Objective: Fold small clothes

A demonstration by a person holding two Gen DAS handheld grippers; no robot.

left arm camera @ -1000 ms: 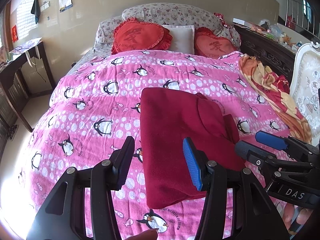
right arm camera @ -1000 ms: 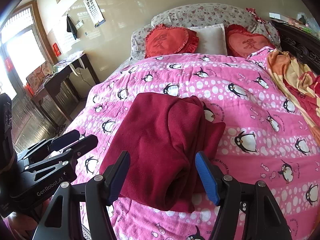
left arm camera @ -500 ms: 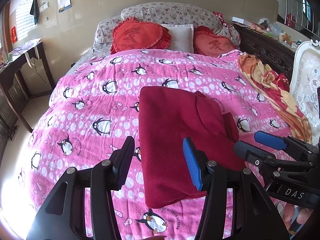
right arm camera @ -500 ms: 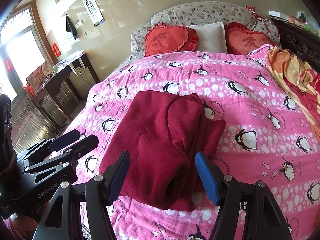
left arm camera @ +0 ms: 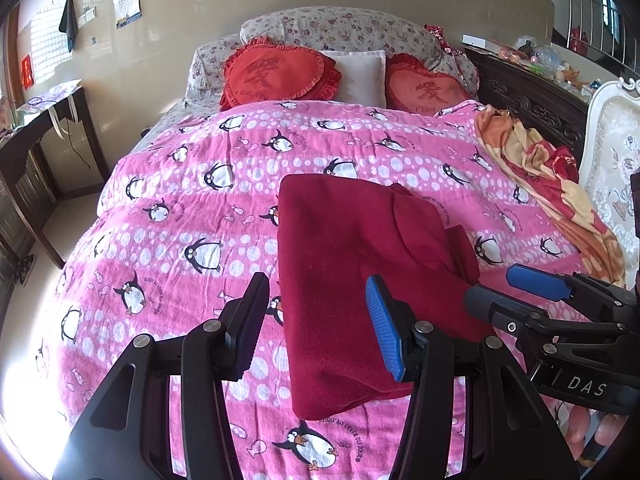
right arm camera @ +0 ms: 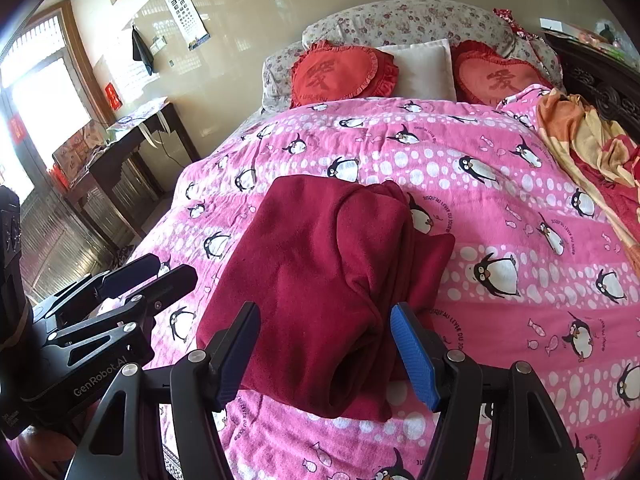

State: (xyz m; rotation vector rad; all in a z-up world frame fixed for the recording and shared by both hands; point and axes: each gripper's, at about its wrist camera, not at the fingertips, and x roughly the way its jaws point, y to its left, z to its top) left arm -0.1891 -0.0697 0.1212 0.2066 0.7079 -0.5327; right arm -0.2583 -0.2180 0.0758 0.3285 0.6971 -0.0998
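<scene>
Almost nothing has moved since the earlier frames: both hands hold their place, and the dark red fleece garment point(left arm camera: 360, 264) lies just where it lay, apart from a slight drift of the view. My reading is that this stillness means the fold has been set down and the person is pausing over it, either done with this piece or weighing one more fold.

The left tongs point(left arm camera: 320, 320) stand apart with nothing between their pads; they hang above the garment's near left edge and grip none of it. The right tongs point(right arm camera: 326, 350) are also apart, framing the garment's near end from above, and no cloth is pinched there as far as I can see.

The garment rests on the pink penguin-print quilt point(left arm camera: 168, 240) covering the bed, towards the near end and a little right of the middle. It is folded into a thick, roughly rectangular packet with a smooth top. The left side is straight and tidy. On the right, layers bunch in rounded rolls and a flap sticks out past the main packet, so the fold looks somewhat uneven there.
</scene>
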